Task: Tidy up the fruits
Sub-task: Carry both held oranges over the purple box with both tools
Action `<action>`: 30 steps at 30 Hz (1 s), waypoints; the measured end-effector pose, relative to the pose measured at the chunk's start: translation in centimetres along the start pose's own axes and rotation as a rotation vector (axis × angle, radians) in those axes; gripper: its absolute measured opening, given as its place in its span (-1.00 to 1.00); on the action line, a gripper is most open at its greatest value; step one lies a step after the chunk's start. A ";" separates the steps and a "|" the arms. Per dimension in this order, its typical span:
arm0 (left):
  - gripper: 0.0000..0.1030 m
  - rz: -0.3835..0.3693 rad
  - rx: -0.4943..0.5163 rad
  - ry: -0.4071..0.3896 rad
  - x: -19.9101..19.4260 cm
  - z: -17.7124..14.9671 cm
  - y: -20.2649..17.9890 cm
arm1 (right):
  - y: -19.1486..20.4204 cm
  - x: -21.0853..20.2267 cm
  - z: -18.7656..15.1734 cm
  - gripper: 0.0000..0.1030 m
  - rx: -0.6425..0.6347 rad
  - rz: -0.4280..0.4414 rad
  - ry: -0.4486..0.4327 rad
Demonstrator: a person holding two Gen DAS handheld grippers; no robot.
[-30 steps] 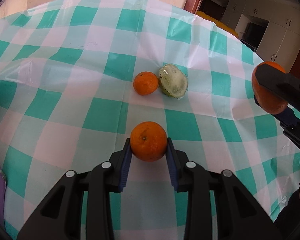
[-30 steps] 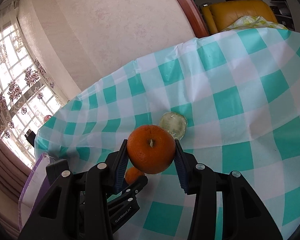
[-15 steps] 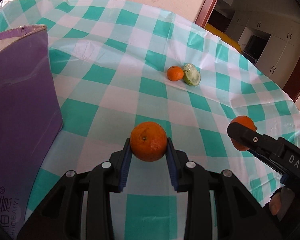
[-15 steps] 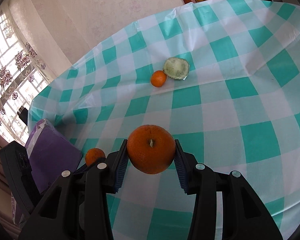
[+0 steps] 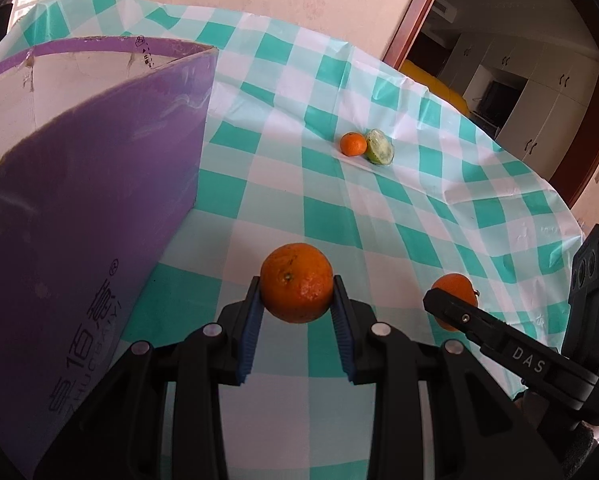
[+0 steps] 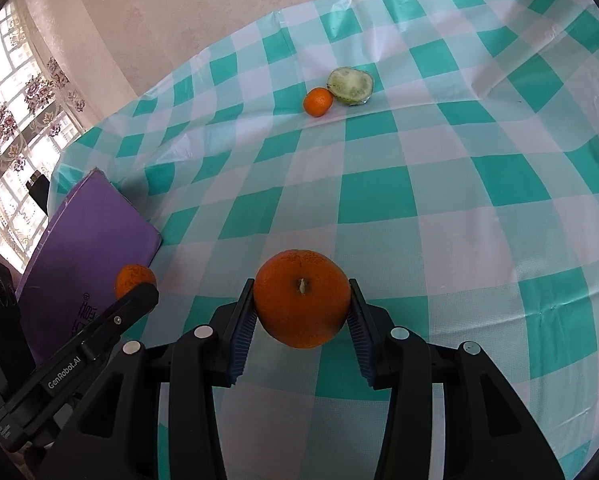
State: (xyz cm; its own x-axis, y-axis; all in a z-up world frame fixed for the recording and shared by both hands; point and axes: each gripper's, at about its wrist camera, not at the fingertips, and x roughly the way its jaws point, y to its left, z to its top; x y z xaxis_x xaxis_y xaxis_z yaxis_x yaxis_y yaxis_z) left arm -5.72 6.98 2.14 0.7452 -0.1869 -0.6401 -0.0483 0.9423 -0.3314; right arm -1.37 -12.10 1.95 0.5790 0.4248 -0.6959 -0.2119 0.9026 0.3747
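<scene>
Fruit count: 3 oranges and 1 cut green fruit, 4 pieces in all, plus 1 purple box.

Left gripper (image 5: 297, 308): its 2 fingers are closed part-way onto 1 orange (image 5: 296, 282), blue pads pressing its left and right sides, the stem dimple facing the camera. The fruit hangs above the checked tablecloth (image 5: 379, 216) without touching it. In the right wrist view this same gripper (image 6: 137, 286) enters from the lower left, and only the top of its orange (image 6: 134, 276) shows above the finger.

Right gripper (image 6: 301, 312): 2 fingers likewise clamped on 1 larger orange (image 6: 302, 298), stem end forward, held clear of the cloth. In the left wrist view it appears at the right edge (image 5: 451, 300), the fruit (image 5: 457, 286) partly hidden behind 1 black finger marked "DAS".

On the table: 1 small orange (image 6: 318, 101) lies on the cloth at the far side, touching or just beside 1 green fruit (image 6: 350, 85) with its pale cut face tilted upward. The same pair shows in the left wrist view, small orange (image 5: 353, 144) to the left of the green fruit (image 5: 379, 152). Both are well apart from the grippers.

Purple box (image 5: 79, 200): 1, open at the top, pale cardboard inside, standing on the cloth immediately left of the left gripper. It is printed with characters on its near wall. In the right wrist view the box (image 6: 87, 232) sits at the left edge of the table, beside the window.
</scene>
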 end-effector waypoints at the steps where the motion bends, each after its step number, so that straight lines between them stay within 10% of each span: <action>1: -0.35 0.000 0.006 -0.004 -0.3 -0.2 0.0 | 0.2 -0.2 -0.3 -0.14 -0.013 -0.003 -0.001; 17: -0.35 0.010 0.063 -0.094 -4.5 -1.9 -0.7 | 2.9 -1.9 -2.1 -0.14 -0.072 0.041 -0.001; 30: -0.35 0.138 0.003 -0.426 -19.4 0.6 3.1 | 16.0 -4.9 0.3 -0.14 -0.297 0.283 -0.060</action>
State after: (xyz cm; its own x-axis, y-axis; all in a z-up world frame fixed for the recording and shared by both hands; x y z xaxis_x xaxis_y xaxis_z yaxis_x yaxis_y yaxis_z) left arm -19.93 13.75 13.96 0.9394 0.0713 -0.3352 -0.1653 0.9512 -0.2607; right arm -7.34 0.22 11.52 0.5084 0.6619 -0.5508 -0.5820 0.7356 0.3468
